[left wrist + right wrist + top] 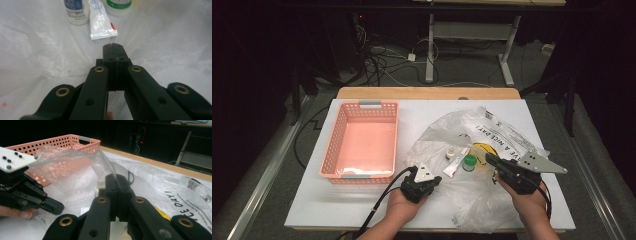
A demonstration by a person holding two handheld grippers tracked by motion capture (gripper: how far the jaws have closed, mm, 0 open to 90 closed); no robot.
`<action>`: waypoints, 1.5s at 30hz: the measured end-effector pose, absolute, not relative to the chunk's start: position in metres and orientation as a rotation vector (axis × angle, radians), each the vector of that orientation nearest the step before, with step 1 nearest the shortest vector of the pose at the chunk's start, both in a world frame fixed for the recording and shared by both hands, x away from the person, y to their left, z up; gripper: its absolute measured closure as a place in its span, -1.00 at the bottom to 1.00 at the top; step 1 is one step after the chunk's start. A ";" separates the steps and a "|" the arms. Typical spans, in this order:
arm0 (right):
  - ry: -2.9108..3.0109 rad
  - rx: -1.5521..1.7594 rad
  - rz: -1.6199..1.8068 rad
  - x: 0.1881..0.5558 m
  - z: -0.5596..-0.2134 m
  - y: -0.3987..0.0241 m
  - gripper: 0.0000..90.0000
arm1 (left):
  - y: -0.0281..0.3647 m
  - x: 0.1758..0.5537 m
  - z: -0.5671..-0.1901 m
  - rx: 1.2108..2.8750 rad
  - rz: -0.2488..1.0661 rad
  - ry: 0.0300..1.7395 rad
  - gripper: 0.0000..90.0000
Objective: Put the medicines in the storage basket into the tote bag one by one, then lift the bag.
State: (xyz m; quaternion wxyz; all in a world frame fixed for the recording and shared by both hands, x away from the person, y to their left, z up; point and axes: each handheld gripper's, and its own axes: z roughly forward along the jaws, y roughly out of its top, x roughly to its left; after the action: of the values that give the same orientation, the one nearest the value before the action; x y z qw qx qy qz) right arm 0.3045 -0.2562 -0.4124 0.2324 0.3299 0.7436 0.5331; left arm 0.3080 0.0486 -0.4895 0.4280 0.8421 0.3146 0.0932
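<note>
A person holds two grippers over a clear plastic bag (492, 150) spread on a white table (312, 210). The right gripper (116, 178) has its jaws clenched on a fold of the bag, lifting the film up between the two grippers. The left gripper (113, 47) has its jaws pressed together just above the film, with nothing visibly between them. Just ahead of the left jaws, inside the bag, lie a white tube (101, 25), a small bottle (76, 11) and a green-capped jar (118, 6). A pink basket (362, 142) stands left of the left jaws.
</note>
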 end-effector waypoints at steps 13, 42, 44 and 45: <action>1.992 0.903 1.493 0.305 -0.409 -0.258 1.00 | 0.060 0.298 -0.469 1.876 0.466 0.771 0.96; 1.863 0.819 1.626 0.344 -0.375 -0.220 1.00 | 0.059 0.325 -0.373 1.574 0.668 0.637 0.96; 1.850 0.813 1.628 0.348 -0.370 -0.219 1.00 | 0.056 0.328 -0.367 1.570 0.674 0.628 0.96; 1.843 0.809 1.630 0.349 -0.367 -0.219 1.00 | 0.054 0.329 -0.365 1.575 0.673 0.626 0.96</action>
State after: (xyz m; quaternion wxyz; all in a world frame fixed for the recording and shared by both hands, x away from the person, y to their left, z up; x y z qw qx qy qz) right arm 0.3494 -0.2187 -0.3671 0.2720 0.3006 0.6847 0.6056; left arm 0.3289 0.0544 -0.3649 0.6124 0.6829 0.2713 0.2917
